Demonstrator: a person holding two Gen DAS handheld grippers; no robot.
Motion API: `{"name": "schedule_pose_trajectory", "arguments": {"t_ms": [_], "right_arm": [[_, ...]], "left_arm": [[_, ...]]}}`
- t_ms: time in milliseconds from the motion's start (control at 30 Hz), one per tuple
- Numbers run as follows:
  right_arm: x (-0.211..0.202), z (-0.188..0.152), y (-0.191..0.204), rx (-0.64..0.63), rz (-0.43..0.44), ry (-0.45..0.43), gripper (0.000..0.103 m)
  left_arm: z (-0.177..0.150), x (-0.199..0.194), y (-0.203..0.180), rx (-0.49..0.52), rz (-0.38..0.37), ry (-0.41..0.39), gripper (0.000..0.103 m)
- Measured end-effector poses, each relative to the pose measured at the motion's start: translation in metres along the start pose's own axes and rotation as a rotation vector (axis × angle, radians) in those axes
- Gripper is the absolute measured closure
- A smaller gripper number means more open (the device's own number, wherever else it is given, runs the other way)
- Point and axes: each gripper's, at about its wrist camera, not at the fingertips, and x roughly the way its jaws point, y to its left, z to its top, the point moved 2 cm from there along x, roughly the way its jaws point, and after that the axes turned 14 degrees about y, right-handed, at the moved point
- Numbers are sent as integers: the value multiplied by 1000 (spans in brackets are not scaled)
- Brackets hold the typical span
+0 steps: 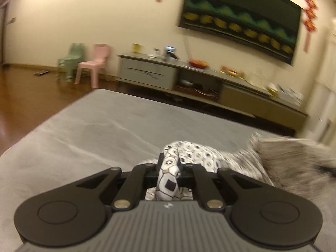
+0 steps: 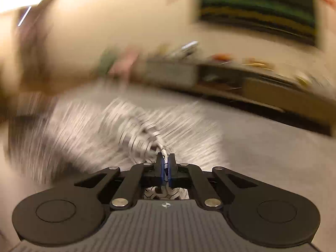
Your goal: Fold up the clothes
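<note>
Garment (image 1: 189, 153) of white cloth with a black geometric print, pinched by both grippers above a grey bed (image 1: 94, 130).

Left gripper (image 1: 169, 168), low in the middle of its frame, has its fingers (image 1: 160, 161) closed on a bunched fold of the cloth, which trails off to the lower right and blurs there. Right gripper (image 2: 166, 163) likewise sits at lower centre of its own view, its blue-lined fingers (image 2: 160, 168) nearly together with a thin edge of the same garment (image 2: 130, 126) clamped between them; the rest fans out to the left, heavily smeared by motion. Beyond the bed, a long low cabinet (image 1: 189, 77) stands against the wall at mid-right, a dark wall hanging (image 1: 241, 21) at upper right, and a pink chair (image 1: 94, 65) beside a green chair (image 1: 70, 63) at mid-left.
</note>
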Motion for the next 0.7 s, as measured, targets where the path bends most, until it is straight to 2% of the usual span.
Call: {"name": "schedule_pose_trajectory", "arguments": {"t_ms": [133,200,233,300,400,433,467,500,533,567,600,633,667,700], "right_arm": [[-42,-10,-101,271,-229,-35,103],[-30,-36,-148,372,-323,81,100],[-29,-50,-162,422,-332,124,98],[-38,-68,-167,458,-292,119,97],[-46,-75,-143,425,-246,80,85],[-50,-73,-129,400,-240,51,75],[-54,-70,-115,367,-222,23,57],[-57,-66,-102,332,-199,-3,49],[-56,-60,-90,283,-161,-11,36],[-50,-52,-76,211,-124,-4,27],[-41,-44,-61,132,-90,6,23],[-32,-35,-46,52,-56,16,17],[-23,-27,-31,-28,-22,25,15],[-12,-21,-22,-87,-20,47,15]], "left_arm": [[0,7,4,3,-20,35,97],[-6,7,0,21,-38,48,94],[-13,4,-1,37,-47,53,92],[-25,1,-3,70,-54,63,87],[-34,2,-10,107,-48,73,66],[-36,5,-13,105,-43,81,51],[-38,7,-16,103,-39,90,45],[-40,10,-19,101,-34,98,39],[-41,14,-21,94,-26,109,40],[-40,21,-20,78,-12,128,46],[-40,29,-17,57,3,151,57],[-39,36,-14,41,11,168,89],[-36,42,-11,32,6,172,96],[-32,47,-9,24,1,176,96]]}}
